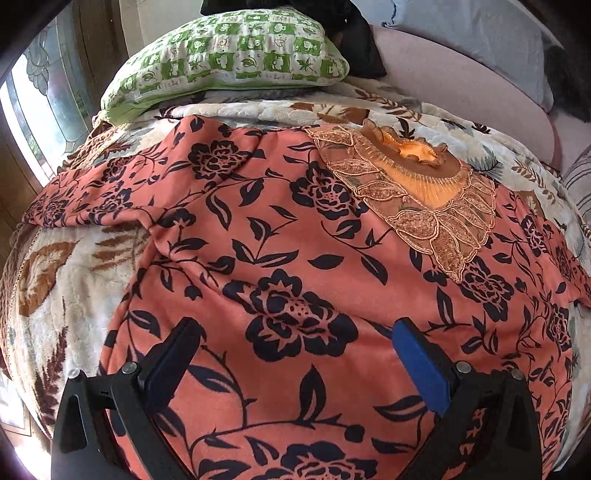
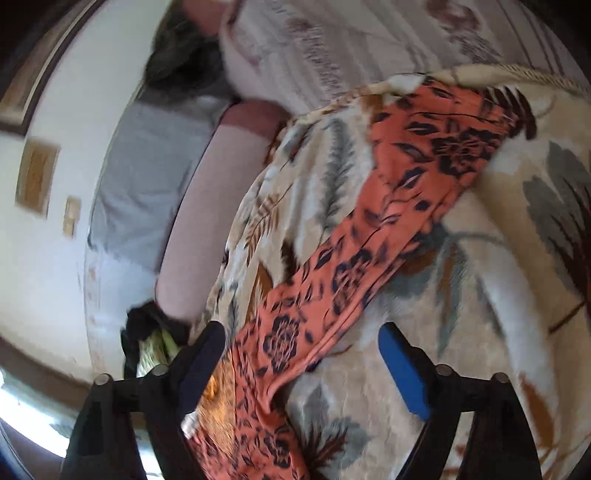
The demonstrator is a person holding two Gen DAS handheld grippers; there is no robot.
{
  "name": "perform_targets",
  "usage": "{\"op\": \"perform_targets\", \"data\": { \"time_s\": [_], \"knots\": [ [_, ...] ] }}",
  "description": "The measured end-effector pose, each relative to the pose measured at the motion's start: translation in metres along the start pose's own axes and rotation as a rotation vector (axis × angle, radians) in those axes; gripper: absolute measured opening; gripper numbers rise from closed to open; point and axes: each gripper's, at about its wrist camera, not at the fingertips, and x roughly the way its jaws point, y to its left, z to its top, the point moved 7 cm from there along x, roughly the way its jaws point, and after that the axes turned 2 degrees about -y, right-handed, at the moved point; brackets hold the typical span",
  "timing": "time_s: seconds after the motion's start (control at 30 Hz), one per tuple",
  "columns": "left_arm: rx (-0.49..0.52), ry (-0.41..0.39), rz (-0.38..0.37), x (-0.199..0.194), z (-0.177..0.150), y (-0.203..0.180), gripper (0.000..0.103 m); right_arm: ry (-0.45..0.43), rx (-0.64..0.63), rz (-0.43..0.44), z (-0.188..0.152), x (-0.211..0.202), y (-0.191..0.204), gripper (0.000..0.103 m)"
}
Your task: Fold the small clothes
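A coral top (image 1: pixel 280 236) printed with dark flowers lies spread flat on a cream leaf-patterned blanket (image 1: pixel 62 314). Its brown-and-orange lace collar (image 1: pixel 417 192) is at the far right of the left wrist view. My left gripper (image 1: pixel 295 328) hangs open just above the body of the top, with nothing between its fingers. In the blurred right wrist view, one sleeve of the top (image 2: pixel 369 251) runs diagonally across the blanket (image 2: pixel 480 280). My right gripper (image 2: pixel 301 330) is open with the sleeve's inner part lying between its jaws. The pads do not press the cloth.
A green-and-white checked pillow (image 1: pixel 229 55) rests at the far edge of the bed, with a black item (image 1: pixel 354 40) behind it. A pink padded surface (image 1: pixel 454 77) and a grey cushion (image 1: pixel 476 29) lie beyond. A window (image 1: pixel 40 107) is at left. A striped cloth (image 2: pixel 351 48) borders the blanket.
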Motion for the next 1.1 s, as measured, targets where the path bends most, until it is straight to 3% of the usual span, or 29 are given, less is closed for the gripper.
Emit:
{"op": "perform_targets", "data": {
  "time_s": [0.03, 0.13, 0.17, 0.2, 0.37, 0.47, 0.6, 0.7, 0.8, 0.87, 0.9, 0.93, 0.97, 1.0, 1.1],
  "knots": [
    [0.002, 0.012, 0.003, 0.006, -0.001, -0.001, 0.103, 0.001, 0.048, 0.015, 0.016, 0.006, -0.014, 0.071],
    [0.016, 0.06, 0.017, 0.024, 0.0, -0.004, 0.103, -0.016, 0.165, -0.086, 0.047, 0.025, -0.056, 0.051],
    [0.023, 0.048, 0.024, 0.024, 0.001, -0.005, 0.103, -0.028, 0.199, -0.073, 0.053, 0.03, -0.064, 0.04],
    [0.031, 0.037, 0.028, 0.024, 0.002, -0.006, 0.103, -0.048, 0.215, -0.066, 0.059, 0.035, -0.067, 0.035],
    [0.034, 0.008, 0.02, 0.028, 0.0, -0.007, 0.103, -0.194, 0.164, -0.123, 0.087, 0.042, -0.06, 0.013],
    [0.055, -0.014, 0.022, 0.026, -0.005, -0.007, 0.103, -0.246, 0.072, -0.1, 0.092, 0.036, -0.025, 0.011],
    [0.063, 0.041, -0.028, 0.02, -0.003, -0.002, 0.103, -0.218, -0.167, 0.015, 0.069, 0.036, 0.086, 0.011],
    [-0.018, -0.019, -0.046, 0.002, 0.005, 0.021, 0.103, -0.089, -0.351, 0.126, 0.004, 0.055, 0.184, 0.011],
    [-0.046, -0.097, 0.046, -0.012, 0.017, 0.056, 0.103, 0.071, -0.523, 0.194, -0.099, 0.083, 0.258, 0.011],
    [-0.066, -0.151, 0.113, -0.021, 0.024, 0.081, 0.103, 0.222, -0.559, 0.221, -0.179, 0.11, 0.279, 0.015],
    [-0.079, -0.175, 0.138, -0.025, 0.028, 0.092, 0.103, 0.301, -0.587, 0.214, -0.221, 0.126, 0.284, 0.02],
    [-0.092, -0.197, 0.16, -0.029, 0.031, 0.104, 0.103, 0.381, -0.619, 0.208, -0.263, 0.142, 0.285, 0.039],
    [-0.104, -0.216, 0.183, -0.032, 0.033, 0.114, 0.103, 0.462, -0.641, 0.207, -0.302, 0.156, 0.285, 0.069],
    [-0.115, -0.23, 0.209, -0.035, 0.035, 0.124, 0.103, 0.535, -0.64, 0.219, -0.337, 0.166, 0.281, 0.076],
    [-0.148, -0.235, 0.252, -0.037, 0.034, 0.149, 0.103, 0.654, -0.611, 0.24, -0.396, 0.172, 0.268, 0.077]
  ]
}}
